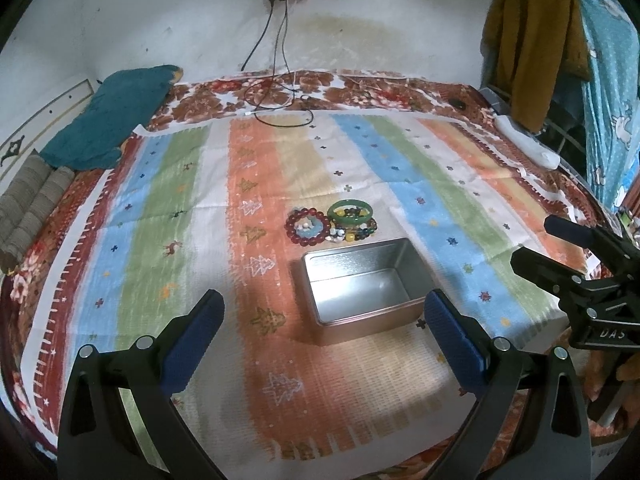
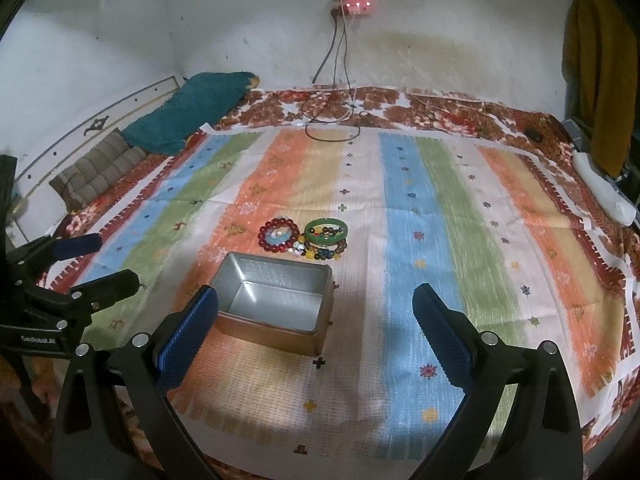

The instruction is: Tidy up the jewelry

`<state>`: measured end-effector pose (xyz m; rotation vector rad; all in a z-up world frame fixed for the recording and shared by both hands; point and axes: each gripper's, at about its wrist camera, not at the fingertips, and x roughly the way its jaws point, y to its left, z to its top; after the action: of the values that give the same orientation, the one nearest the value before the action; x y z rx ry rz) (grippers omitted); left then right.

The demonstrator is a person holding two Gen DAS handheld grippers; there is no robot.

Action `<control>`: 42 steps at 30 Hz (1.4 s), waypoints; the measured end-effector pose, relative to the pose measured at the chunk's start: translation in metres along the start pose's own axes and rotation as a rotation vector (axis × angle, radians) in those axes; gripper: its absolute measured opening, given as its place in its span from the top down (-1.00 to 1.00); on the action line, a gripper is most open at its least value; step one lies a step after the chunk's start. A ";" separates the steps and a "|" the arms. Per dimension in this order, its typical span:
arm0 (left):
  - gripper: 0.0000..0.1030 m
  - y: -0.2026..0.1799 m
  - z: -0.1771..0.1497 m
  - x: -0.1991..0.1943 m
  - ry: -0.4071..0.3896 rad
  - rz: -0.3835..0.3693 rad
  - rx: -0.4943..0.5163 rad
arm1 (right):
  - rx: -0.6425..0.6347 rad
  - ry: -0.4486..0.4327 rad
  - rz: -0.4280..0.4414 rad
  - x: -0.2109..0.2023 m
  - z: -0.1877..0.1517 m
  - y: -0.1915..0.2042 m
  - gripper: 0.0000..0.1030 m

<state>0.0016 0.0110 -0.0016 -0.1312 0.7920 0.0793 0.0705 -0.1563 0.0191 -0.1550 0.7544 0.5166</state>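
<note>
An open, empty metal tin (image 1: 362,284) (image 2: 276,304) sits on the striped cloth. Just behind it lies a pile of jewelry: a red bead bracelet (image 1: 308,227) (image 2: 279,235), a green bangle (image 1: 350,212) (image 2: 325,229) and several mixed-colour bead bracelets (image 1: 356,234) (image 2: 326,250). My left gripper (image 1: 324,316) is open and empty, hovering in front of the tin; it shows at the left edge of the right wrist view (image 2: 96,262). My right gripper (image 2: 316,312) is open and empty, to the right of the tin; it shows at the right edge of the left wrist view (image 1: 532,242).
The striped cloth (image 1: 200,208) covers a floral bed. A teal blanket (image 1: 116,116) and a brown striped cushion (image 1: 32,204) lie at the far left. Charger cables (image 1: 280,96) hang from a wall socket onto the bed. A white object (image 1: 528,142) and hanging clothes (image 1: 532,40) are at the right.
</note>
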 end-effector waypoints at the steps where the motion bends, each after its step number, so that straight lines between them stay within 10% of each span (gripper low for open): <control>1: -0.89 0.001 0.000 0.001 0.004 0.004 -0.003 | -0.001 0.003 -0.001 0.001 0.001 0.000 -0.92; 42: -0.89 0.012 0.045 0.065 0.123 0.125 -0.001 | 0.050 0.121 -0.044 0.070 0.050 -0.025 -0.92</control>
<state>0.0777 0.0309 -0.0180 -0.0878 0.9228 0.1915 0.1558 -0.1346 0.0059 -0.1571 0.8793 0.4491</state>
